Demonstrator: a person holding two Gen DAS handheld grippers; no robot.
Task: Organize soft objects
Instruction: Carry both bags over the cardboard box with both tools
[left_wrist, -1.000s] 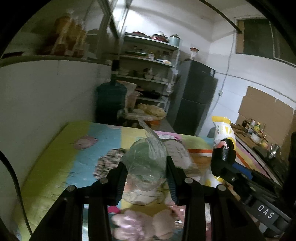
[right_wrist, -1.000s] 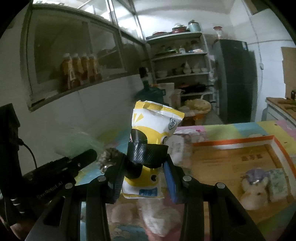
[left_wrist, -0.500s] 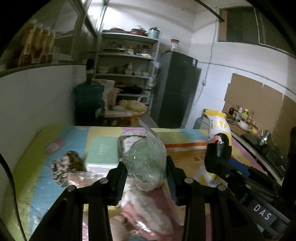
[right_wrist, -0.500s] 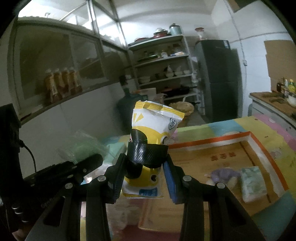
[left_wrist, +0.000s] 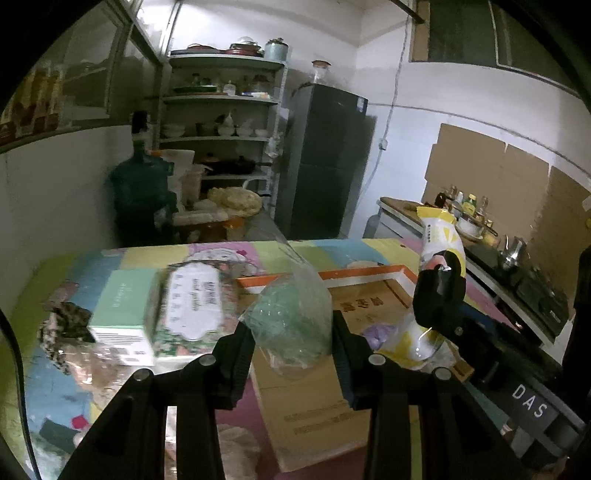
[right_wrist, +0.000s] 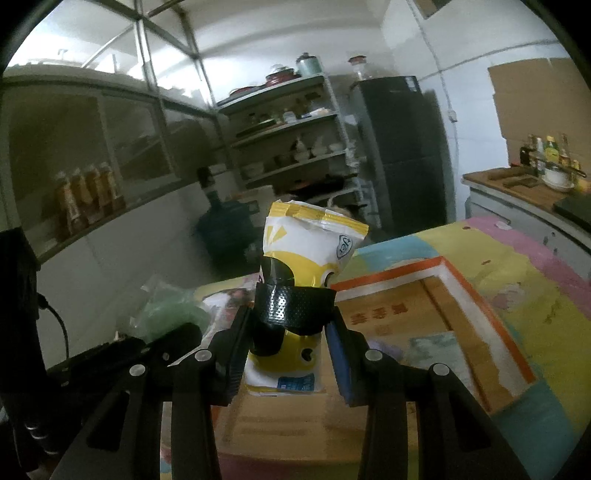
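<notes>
My left gripper (left_wrist: 293, 332) is shut on a clear plastic bag with green stuff inside (left_wrist: 291, 317), held above the near edge of a flat cardboard box (left_wrist: 317, 402). My right gripper (right_wrist: 291, 332) is shut on a yellow and white pouch (right_wrist: 310, 243), held upright over the same cardboard box (right_wrist: 436, 314). The pouch and right gripper also show in the left wrist view (left_wrist: 439, 240). The green bag shows at the left in the right wrist view (right_wrist: 170, 314). A purple soft item (left_wrist: 376, 332) lies in the box.
A mint green box (left_wrist: 122, 302) and a floral tissue pack (left_wrist: 192, 310) lie on the colourful table cover (left_wrist: 55, 369). A dark patterned cloth (left_wrist: 62, 325) lies at the left. Pale soft items (left_wrist: 236, 450) lie near the front edge. Shelves, a fridge and a water jug stand behind.
Both grippers have swung right with their loads, from over the table's left part to above the cardboard box. Both grips stay shut.
</notes>
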